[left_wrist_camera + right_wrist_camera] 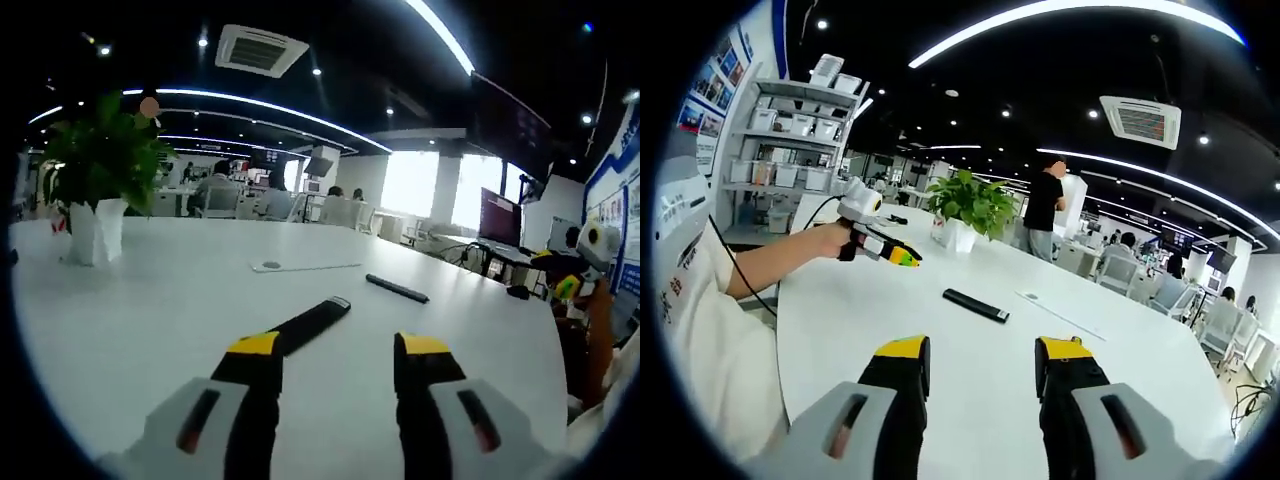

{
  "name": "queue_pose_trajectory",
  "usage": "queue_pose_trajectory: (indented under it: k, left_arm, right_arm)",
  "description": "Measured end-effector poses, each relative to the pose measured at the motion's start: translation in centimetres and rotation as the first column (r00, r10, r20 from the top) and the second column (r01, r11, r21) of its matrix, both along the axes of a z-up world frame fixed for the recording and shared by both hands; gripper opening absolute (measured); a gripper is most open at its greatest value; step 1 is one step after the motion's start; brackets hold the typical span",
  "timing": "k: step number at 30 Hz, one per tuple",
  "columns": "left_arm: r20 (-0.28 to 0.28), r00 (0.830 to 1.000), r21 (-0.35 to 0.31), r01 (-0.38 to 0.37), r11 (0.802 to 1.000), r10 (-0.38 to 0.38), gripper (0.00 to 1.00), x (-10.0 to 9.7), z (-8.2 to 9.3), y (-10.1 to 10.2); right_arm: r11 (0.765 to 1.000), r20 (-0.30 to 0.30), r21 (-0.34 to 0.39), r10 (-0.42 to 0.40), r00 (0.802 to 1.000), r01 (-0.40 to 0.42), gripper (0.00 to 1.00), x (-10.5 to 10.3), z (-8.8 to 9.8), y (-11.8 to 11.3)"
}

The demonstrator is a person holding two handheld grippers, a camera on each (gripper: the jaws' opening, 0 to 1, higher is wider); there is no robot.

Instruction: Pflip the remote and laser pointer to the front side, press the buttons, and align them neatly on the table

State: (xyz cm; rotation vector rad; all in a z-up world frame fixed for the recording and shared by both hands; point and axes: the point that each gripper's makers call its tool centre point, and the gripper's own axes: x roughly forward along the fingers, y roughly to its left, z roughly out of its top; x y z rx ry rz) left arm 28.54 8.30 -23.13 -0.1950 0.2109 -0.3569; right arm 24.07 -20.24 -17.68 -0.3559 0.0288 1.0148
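A black remote (312, 321) lies flat on the white table (150, 310), just past my left gripper (340, 346), whose yellow-tipped jaws stand open with nothing between them. Beyond it to the right lies the thin dark laser pointer (397, 288). In the right gripper view the remote (976, 305) lies a short way ahead of my right gripper (986, 351), also open and holding nothing. A hand holds the left gripper (902, 256) over the table's far left edge. The right gripper (556, 272) shows at the table's right edge.
A potted plant (100, 175) in a white pot stands at the table's far left; the plant (970, 205) sits behind the remote in the right gripper view. A flat white strip (305, 266) lies on the table. A person (1045, 212) stands beyond, and shelves (790, 140) and office chairs surround.
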Motion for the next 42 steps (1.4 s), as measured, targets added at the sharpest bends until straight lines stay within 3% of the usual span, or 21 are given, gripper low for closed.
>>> queue_pose_trajectory:
  k: [1, 4, 10, 17, 21, 29, 34, 40, 41, 42]
  left_arm:
    - [-0.002, 1.0, 0.003, -0.002, 1.0, 0.002, 0.46, 0.0, -0.1, 0.1]
    - [-0.029, 0.999, 0.098, -0.026, 0.995, 0.029, 0.46, 0.4, -1.3, 0.8]
    - [-0.012, 1.0, 0.067, -0.019, 0.998, 0.02, 0.45, 1.3, -1.0, 0.4]
    - [-0.006, 1.0, 0.109, -0.027, 0.994, 0.028, 0.43, 2.2, -1.4, 0.6]
    - [-0.032, 0.999, 0.143, -0.017, 0.99, 0.021, 0.43, 2.8, -2.1, 0.9]
    - [-0.081, 0.997, 0.169, 0.029, 0.985, -0.015, 0.44, 3.3, -1.6, 1.3]
    - [-0.051, 0.999, 0.147, 0.002, 0.989, 0.006, 0.49, 4.4, -0.7, 2.1]
    - [-0.033, 0.999, 0.126, -0.035, 0.991, 0.04, 0.43, 5.2, 0.0, 3.1]
    - [-0.012, 0.987, 0.027, -0.16, 0.987, 0.161, 0.43, 5.9, 1.1, 4.9]
    - [-0.015, 0.99, 0.053, -0.137, 0.989, 0.138, 0.43, 6.1, 1.5, 4.7]
  right_arm:
    - [1.0, 0.0, 0.007, 0.001, 1.0, -0.001, 0.45, 0.0, 0.1, 0.0]
    - [1.0, 0.008, 0.018, 0.015, 1.0, -0.015, 0.45, -0.4, 0.4, 0.1]
    - [0.995, -0.027, 0.09, -0.035, 0.999, 0.037, 0.46, 0.5, 1.1, -0.7]
    - [0.99, -0.039, 0.13, -0.044, 0.998, 0.049, 0.46, 0.7, 1.7, -1.3]
    - [0.99, -0.034, 0.132, -0.042, 0.999, 0.046, 0.46, 0.6, 1.8, -1.2]
    - [0.991, -0.034, 0.131, -0.036, 0.999, 0.04, 0.46, 0.5, 1.8, -1.0]
    - [0.992, -0.037, 0.121, -0.029, 0.999, 0.033, 0.46, 0.5, 1.5, -0.8]
    - [0.993, -0.037, 0.118, -0.027, 0.999, 0.031, 0.46, 0.4, 1.5, -0.7]
    - [0.993, -0.036, 0.117, -0.026, 0.999, 0.03, 0.46, 0.4, 1.5, -0.7]
    - [0.993, -0.035, 0.118, -0.022, 0.999, 0.026, 0.46, 0.4, 1.5, -0.7]
